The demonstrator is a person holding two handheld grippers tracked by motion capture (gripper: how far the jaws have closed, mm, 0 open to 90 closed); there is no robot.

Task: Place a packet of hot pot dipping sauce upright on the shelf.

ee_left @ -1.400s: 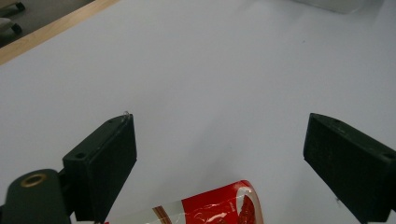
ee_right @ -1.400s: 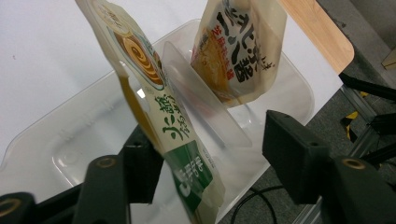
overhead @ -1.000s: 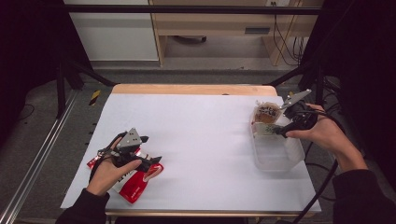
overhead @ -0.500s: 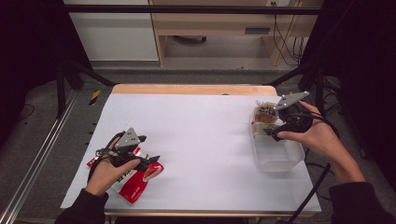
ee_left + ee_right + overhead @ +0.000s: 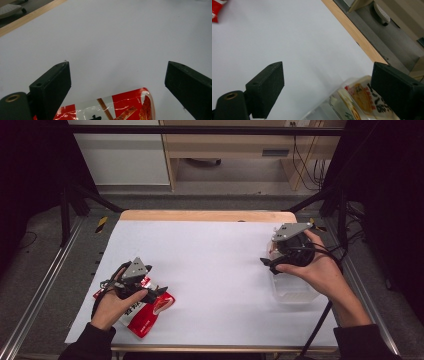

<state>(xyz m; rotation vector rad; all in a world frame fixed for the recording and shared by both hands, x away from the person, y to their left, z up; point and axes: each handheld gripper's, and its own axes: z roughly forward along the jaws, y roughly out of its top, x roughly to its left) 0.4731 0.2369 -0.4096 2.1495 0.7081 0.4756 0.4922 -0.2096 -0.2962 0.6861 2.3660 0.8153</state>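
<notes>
A person is sitting at a white counter (image 5: 215,270), holding a two-fingered gripper in each hand. The work in hand looks like packing snack packets into a clear plastic container (image 5: 295,287) that is standing near the counter's right edge.

The right gripper (image 5: 267,262) is hovering just over the container's near-left rim, pointing toward the middle of the counter. Its fingers (image 5: 265,87) are standing wide apart and gripping nothing; they have just been opening, and nothing is lying between them. In the right gripper view, a yellow-and-white snack packet (image 5: 362,100) is resting inside the container, apart from the fingers, so that packet appears to be already dropped off.

The left gripper (image 5: 160,292) is resting low at the counter's front left, directly over a red snack packet (image 5: 150,312) that is lying flat on the counter. In the left gripper view its fingers (image 5: 51,85) are also spread wide, with the red packet's end sitting below and between them, but the pads are not pressing on it.

As a judgement: one packet is stowed, and the red one is not yet gripped, lifted or carried across to the container.
</notes>
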